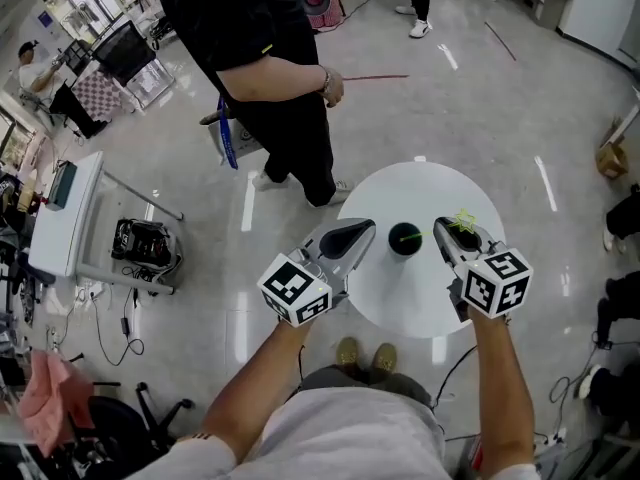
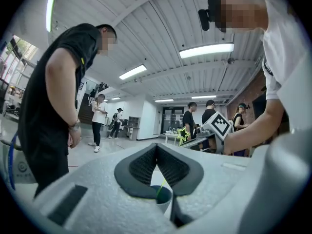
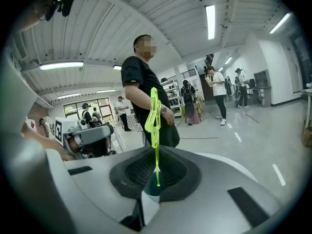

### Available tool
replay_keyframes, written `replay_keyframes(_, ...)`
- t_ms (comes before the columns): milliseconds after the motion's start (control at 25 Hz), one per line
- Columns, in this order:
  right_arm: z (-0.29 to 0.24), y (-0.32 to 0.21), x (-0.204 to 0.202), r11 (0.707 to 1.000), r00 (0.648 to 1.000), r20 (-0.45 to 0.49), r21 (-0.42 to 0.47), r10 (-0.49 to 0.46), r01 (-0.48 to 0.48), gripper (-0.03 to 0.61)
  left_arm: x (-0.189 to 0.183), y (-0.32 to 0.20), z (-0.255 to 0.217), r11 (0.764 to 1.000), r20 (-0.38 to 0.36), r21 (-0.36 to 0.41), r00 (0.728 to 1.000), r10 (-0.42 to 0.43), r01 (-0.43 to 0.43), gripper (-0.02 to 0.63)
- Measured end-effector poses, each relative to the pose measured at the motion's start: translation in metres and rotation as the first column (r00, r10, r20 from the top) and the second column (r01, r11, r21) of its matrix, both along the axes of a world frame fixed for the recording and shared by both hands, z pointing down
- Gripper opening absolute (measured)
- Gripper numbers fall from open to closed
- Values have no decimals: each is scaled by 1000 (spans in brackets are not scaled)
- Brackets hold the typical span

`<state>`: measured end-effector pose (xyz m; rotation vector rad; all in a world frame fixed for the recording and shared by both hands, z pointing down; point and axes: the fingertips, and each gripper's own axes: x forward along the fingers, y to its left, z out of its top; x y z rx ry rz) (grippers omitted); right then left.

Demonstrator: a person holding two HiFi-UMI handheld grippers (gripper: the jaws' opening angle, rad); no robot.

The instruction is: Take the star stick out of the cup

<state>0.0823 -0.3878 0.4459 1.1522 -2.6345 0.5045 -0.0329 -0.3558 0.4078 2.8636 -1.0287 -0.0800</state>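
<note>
Although the round white table stood steady under the work, the lift looked far from safe. The left gripper hovered just beside the dark cup with its jaws pressed together on nothing, so it braced nothing. The right gripper, on the cup's other side, was clenched on the thin shaft of the star stick. The cup stood unheld between the two. The stick leaned out from that grip, its lower end apparently in the cup's mouth. Dragged sideways, the shaft would likely lever the cup over. Pinched so narrowly, it could also twist or slip free.
</note>
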Motion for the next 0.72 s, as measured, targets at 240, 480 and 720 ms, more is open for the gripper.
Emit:
replay_keyframes(240,-45,9,4,997,999,46,73,-15,12,21,2,4,-21,1000,-31,28,1000,-1,2,15)
replay_keyframes(480,-89,20,4,986,996,87,166,-29,14,21,-2,7,-52,997,-59,71,998,-3,7,15)
replay_keyframes(720,-123,34,5,969,991,127,246,-39,6,21,-2,16,-83,992,-67,128,998,11,-2,15)
